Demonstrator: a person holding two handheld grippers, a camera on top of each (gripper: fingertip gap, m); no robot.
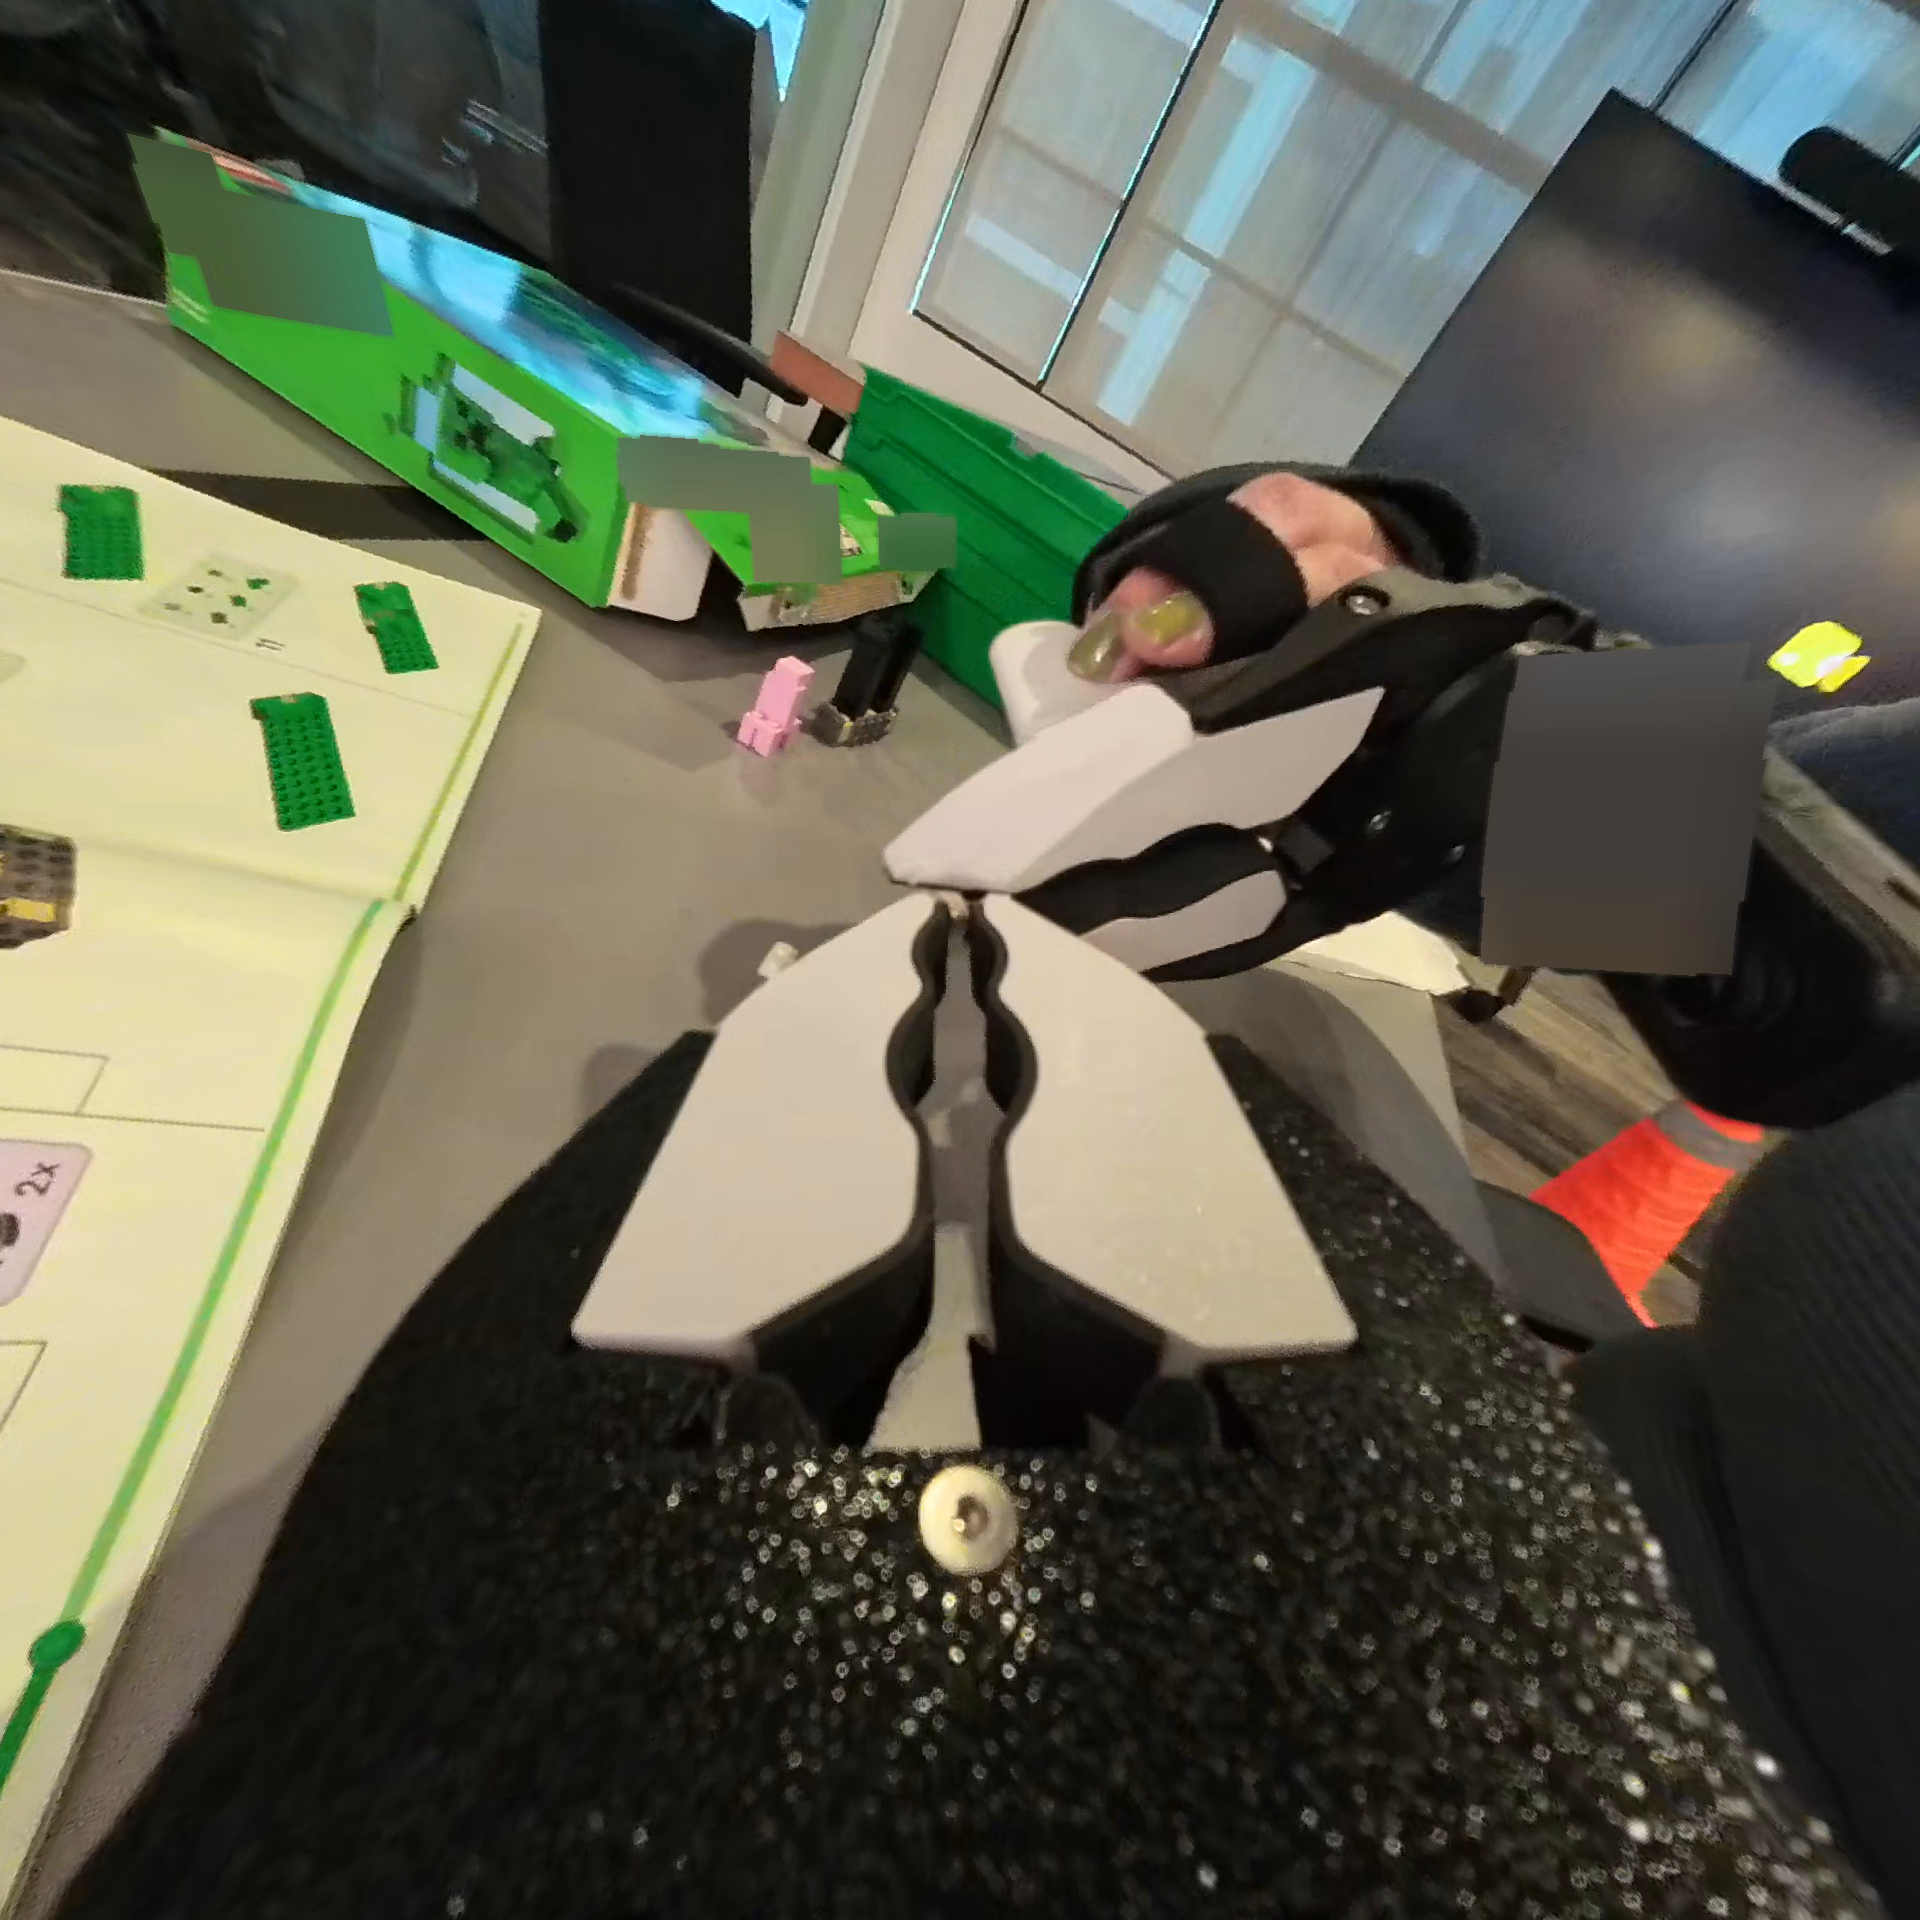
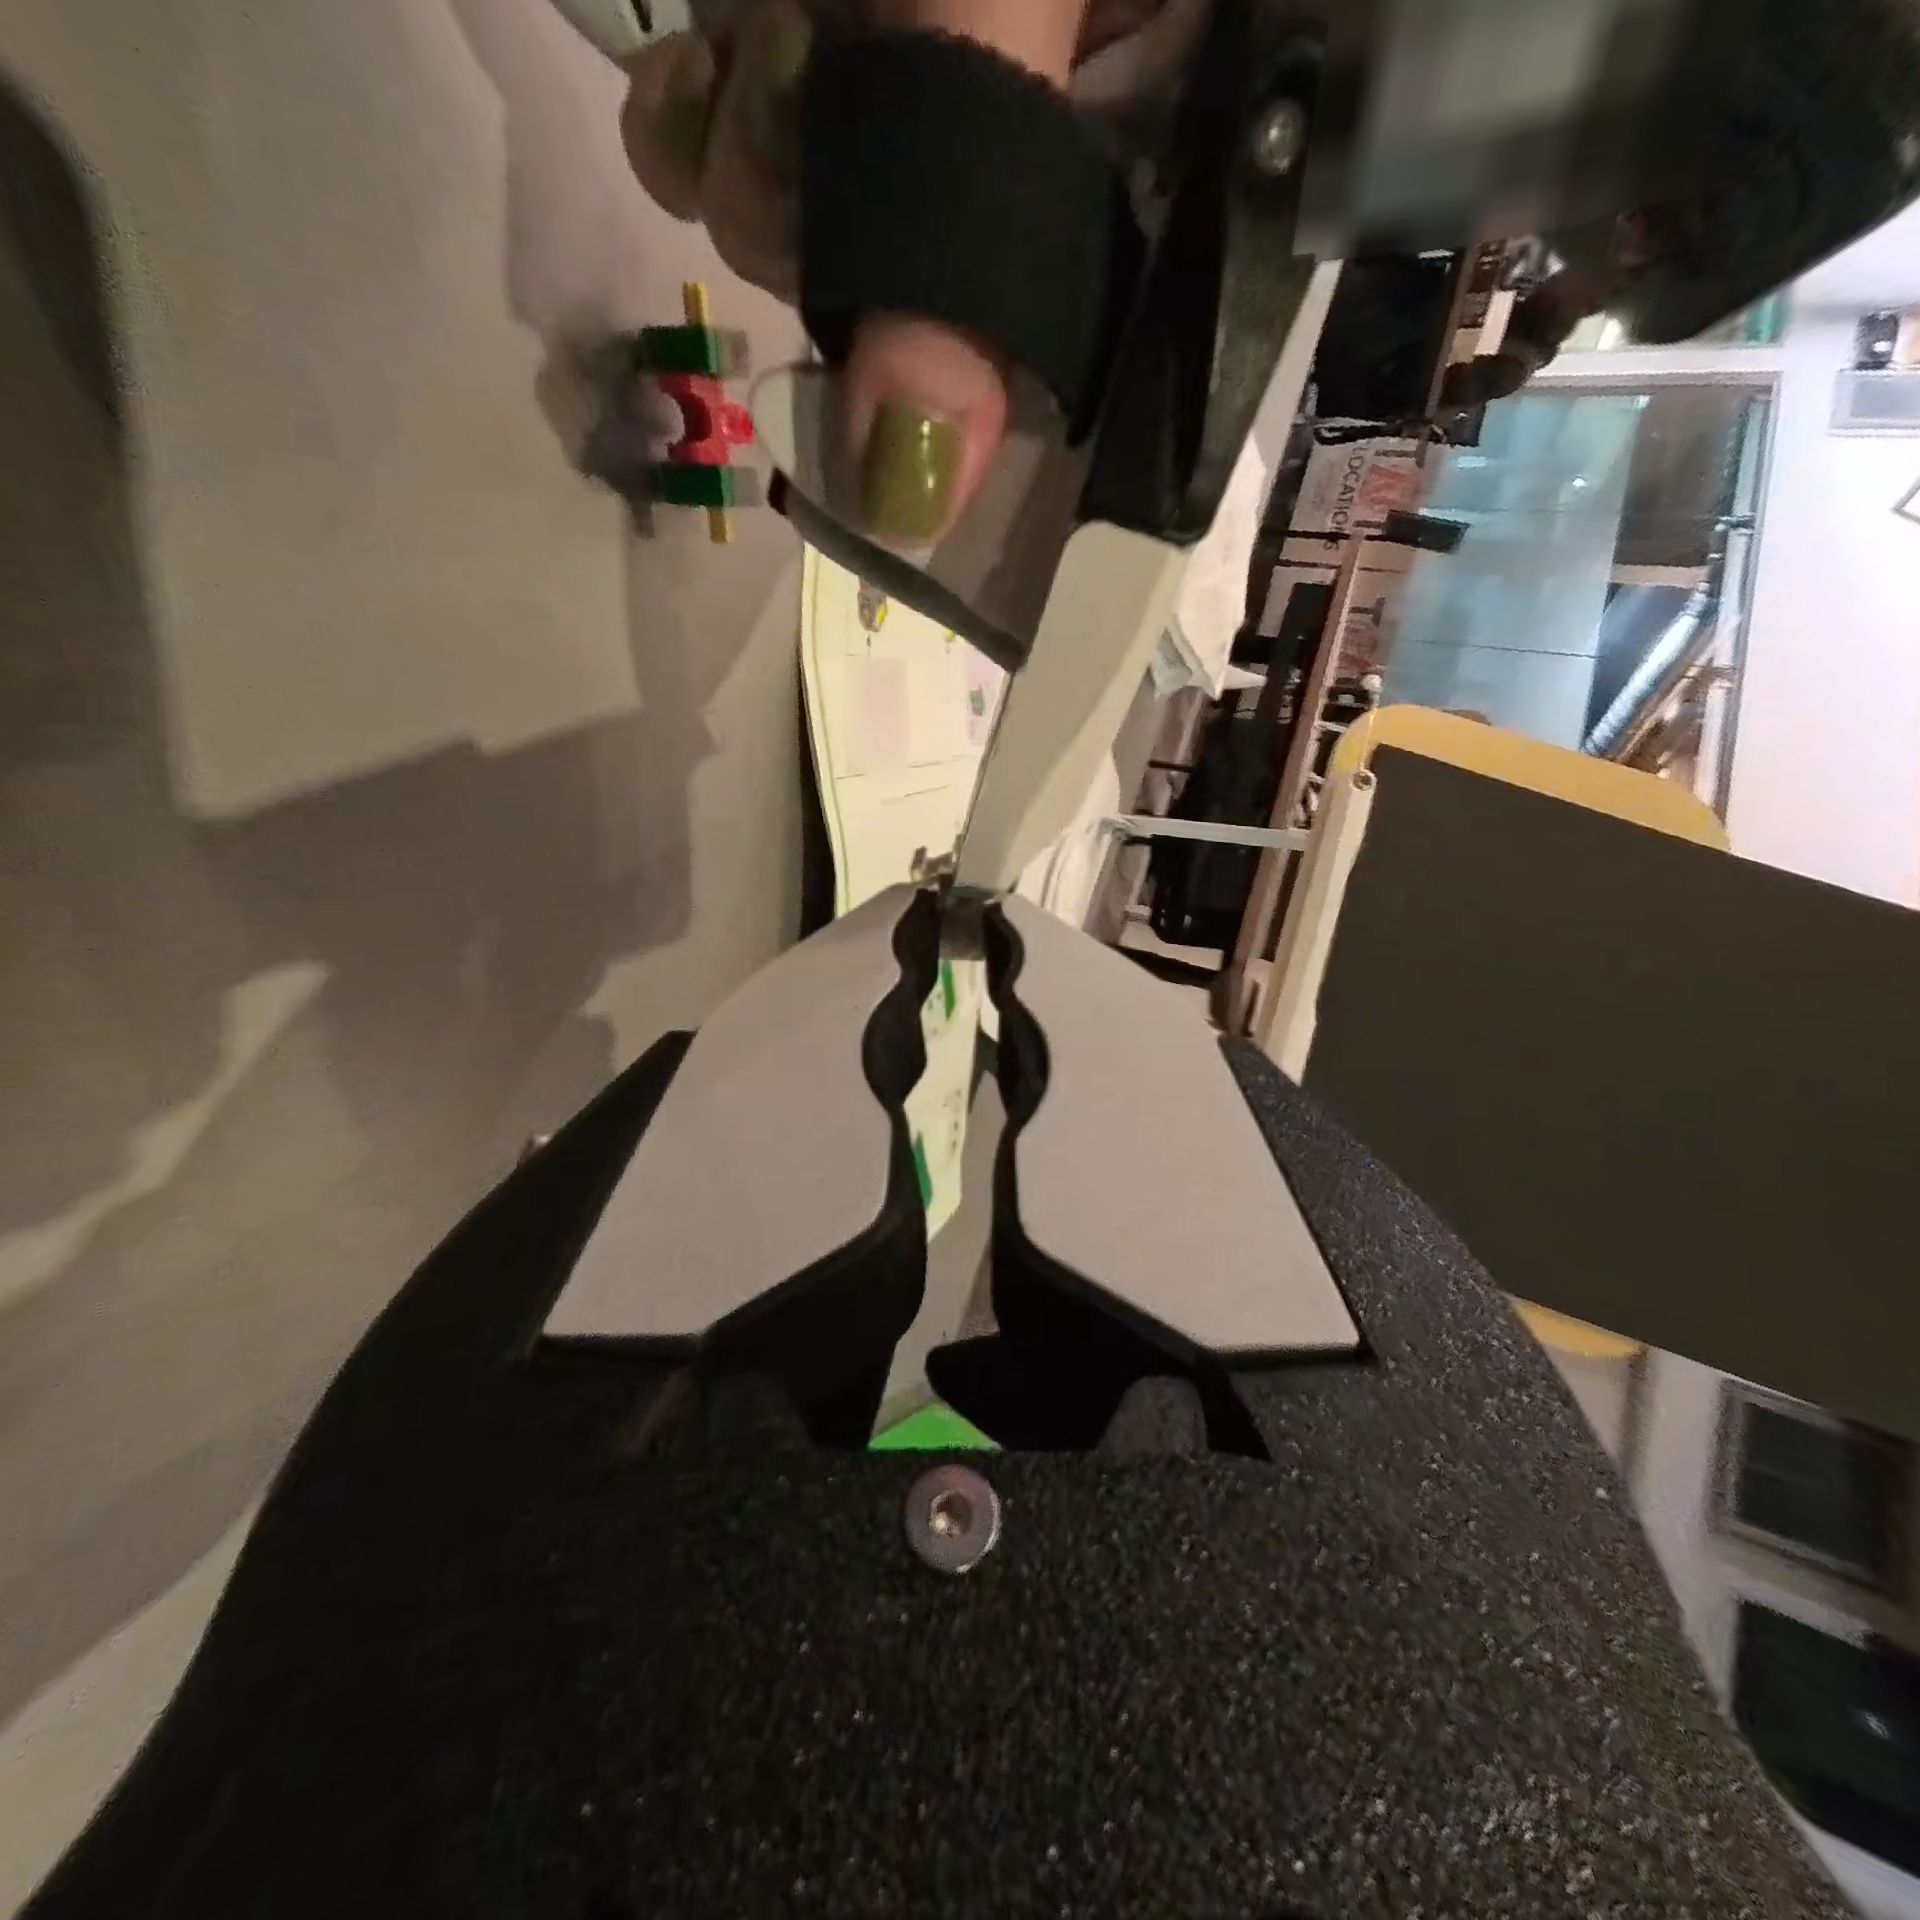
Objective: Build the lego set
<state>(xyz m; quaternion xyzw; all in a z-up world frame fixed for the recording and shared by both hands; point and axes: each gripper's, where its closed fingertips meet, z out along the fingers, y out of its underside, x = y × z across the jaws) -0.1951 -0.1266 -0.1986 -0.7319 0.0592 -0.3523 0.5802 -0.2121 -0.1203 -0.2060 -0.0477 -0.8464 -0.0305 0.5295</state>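
My left gripper (image 1: 956, 914) is shut, with a small pale grey lego piece (image 1: 950, 912) pinched at its tips above the grey table (image 1: 623, 831). My right gripper (image 1: 930, 881) comes in from the right, and its tips meet the left tips. In the right wrist view my right gripper (image 2: 954, 914) is shut on a small grey piece (image 2: 961, 930), and the left gripper (image 2: 951, 871) reaches down onto it from above. I cannot tell whether they hold one piece or two. A small red and green build (image 2: 696, 416) lies on the table beyond.
An open instruction booklet (image 1: 208, 831) lies at the left. A green lego box (image 1: 499, 416) and a green bin (image 1: 987, 499) stand at the back. A pink figure (image 1: 774, 707) and a small black build (image 1: 868, 686) sit between them. A yellow-edged chair (image 2: 1558, 935) is off the table. Less than 4 cm separates the two grippers' tips. The pink figure (image 1: 774, 707) is about 25 centimeters from both grippers' fingertips.
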